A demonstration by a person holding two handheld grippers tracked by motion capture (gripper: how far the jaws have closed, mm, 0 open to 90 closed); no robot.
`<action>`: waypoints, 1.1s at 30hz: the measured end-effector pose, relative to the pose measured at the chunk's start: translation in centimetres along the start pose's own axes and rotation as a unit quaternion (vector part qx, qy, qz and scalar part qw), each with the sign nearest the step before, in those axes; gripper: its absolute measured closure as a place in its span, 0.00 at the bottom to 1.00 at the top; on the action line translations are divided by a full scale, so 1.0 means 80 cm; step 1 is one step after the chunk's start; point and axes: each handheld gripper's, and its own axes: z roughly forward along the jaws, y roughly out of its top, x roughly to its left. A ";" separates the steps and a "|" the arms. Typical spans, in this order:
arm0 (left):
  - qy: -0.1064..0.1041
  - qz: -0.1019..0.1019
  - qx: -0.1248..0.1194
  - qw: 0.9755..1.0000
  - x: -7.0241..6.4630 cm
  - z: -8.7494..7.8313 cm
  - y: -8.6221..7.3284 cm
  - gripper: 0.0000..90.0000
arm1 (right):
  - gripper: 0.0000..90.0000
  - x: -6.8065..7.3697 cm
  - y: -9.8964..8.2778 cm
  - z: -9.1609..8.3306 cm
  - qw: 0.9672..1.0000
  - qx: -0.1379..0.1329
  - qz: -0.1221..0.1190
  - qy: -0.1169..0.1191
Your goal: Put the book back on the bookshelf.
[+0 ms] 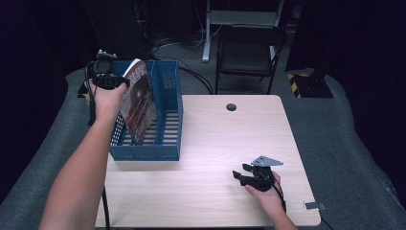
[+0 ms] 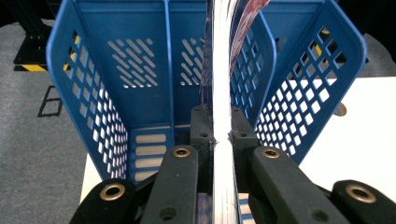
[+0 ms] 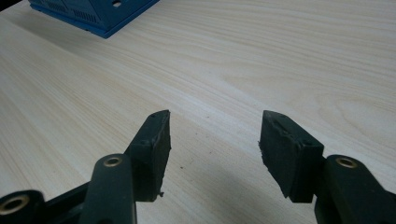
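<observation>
A magazine [image 1: 139, 103] with a dark red cover stands tilted inside the blue slotted file rack [image 1: 171, 96] at the table's far left. My left gripper [image 1: 122, 81] is shut on the magazine's upper edge, above the rack. In the left gripper view the jaws of that gripper [image 2: 219, 119] pinch the white page edges of the magazine [image 2: 222, 65], which runs down between two dividers of the rack [image 2: 140, 60]. My right gripper [image 1: 242, 171] rests low over the table near the front right. Its jaws are open in the right gripper view [image 3: 215, 135], with nothing between them.
The light wooden table [image 1: 230, 139] has a round cable hole [image 1: 231, 107] at the back and a small metal tab [image 1: 314, 206] at its front right corner. A dark chair [image 1: 249, 52] stands behind the table. A corner of the rack [image 3: 93, 11] lies far ahead of the right gripper.
</observation>
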 end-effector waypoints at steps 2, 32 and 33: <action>0.000 0.000 0.003 1.000 0.000 0.002 -0.003 0.93 | 0.48 0.000 0.000 0.000 1.000 -0.001 0.002 0.000; -0.006 -0.002 0.028 1.000 0.005 0.035 -0.031 0.93 | 0.48 0.000 0.000 0.000 1.000 0.001 0.006 0.001; -0.005 -0.002 0.029 1.000 0.005 0.035 -0.032 0.93 | 0.48 0.000 0.000 0.000 1.000 -0.001 0.006 0.000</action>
